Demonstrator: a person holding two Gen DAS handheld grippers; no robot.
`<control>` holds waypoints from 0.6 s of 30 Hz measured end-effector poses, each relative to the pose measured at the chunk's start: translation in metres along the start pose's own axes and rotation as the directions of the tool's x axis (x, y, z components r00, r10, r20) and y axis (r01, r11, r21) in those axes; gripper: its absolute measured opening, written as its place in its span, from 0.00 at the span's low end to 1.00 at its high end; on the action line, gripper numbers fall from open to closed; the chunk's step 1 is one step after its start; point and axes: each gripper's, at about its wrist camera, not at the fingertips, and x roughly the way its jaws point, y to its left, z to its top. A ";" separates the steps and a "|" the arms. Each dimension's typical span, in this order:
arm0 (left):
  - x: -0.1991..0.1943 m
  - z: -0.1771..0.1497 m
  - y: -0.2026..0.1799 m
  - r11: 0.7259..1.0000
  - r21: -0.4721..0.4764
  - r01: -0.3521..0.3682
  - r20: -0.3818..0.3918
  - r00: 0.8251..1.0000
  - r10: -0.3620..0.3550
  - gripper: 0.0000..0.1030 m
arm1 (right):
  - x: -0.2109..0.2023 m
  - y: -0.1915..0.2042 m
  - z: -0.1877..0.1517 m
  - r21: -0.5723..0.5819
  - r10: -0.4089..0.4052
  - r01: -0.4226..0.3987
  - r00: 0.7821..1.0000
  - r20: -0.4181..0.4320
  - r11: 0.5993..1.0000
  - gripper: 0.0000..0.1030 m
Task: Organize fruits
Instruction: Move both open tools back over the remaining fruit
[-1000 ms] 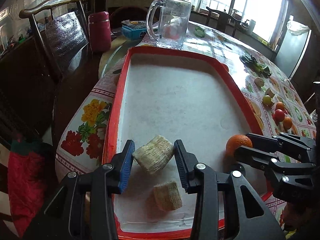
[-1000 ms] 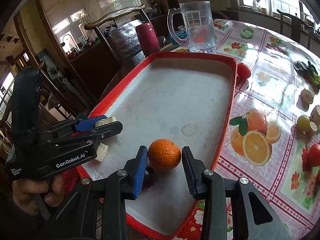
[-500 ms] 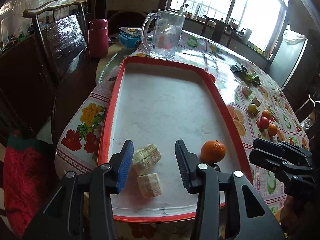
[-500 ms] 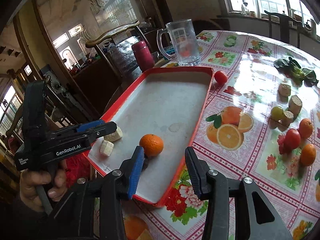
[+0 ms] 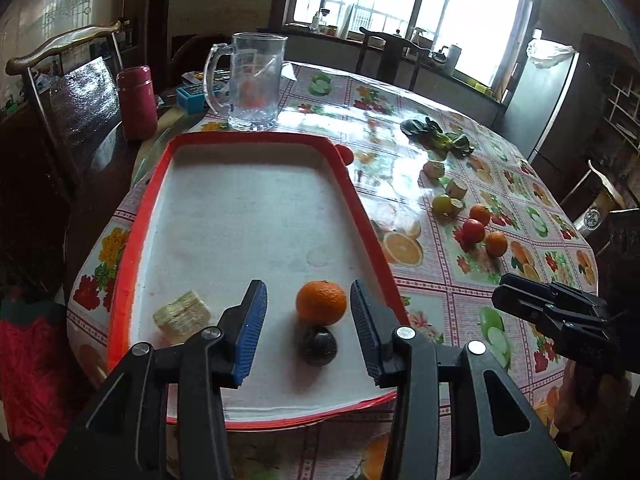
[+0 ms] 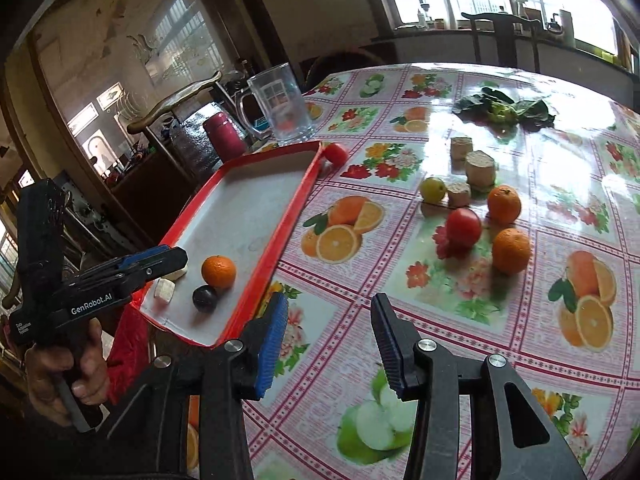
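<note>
From the left wrist, the left gripper (image 5: pixel 306 330) hangs partly open above the near end of the red tray (image 5: pixel 136 240) and grips nothing. An orange (image 5: pixel 321 303) and a dark plum (image 5: pixel 319 346) lie in the tray below its gap, untouched.

From the right wrist, the right gripper (image 6: pixel 330 342) is parted and empty over the bench (image 6: pixel 420 312). More fruit (image 6: pixel 464 227) lies loose further along.
</note>
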 end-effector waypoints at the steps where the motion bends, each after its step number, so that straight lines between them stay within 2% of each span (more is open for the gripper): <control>1: 0.000 0.000 -0.005 1.000 0.007 0.005 -0.002 1.000 -0.005 0.40 | -0.003 -0.005 -0.001 0.007 -0.007 0.007 1.000 0.003 1.000 0.44; 18: 0.022 0.016 -0.093 0.985 0.126 0.118 -0.034 0.993 -0.115 0.40 | -0.032 -0.082 -0.008 0.116 -0.122 0.117 0.992 0.036 0.986 0.44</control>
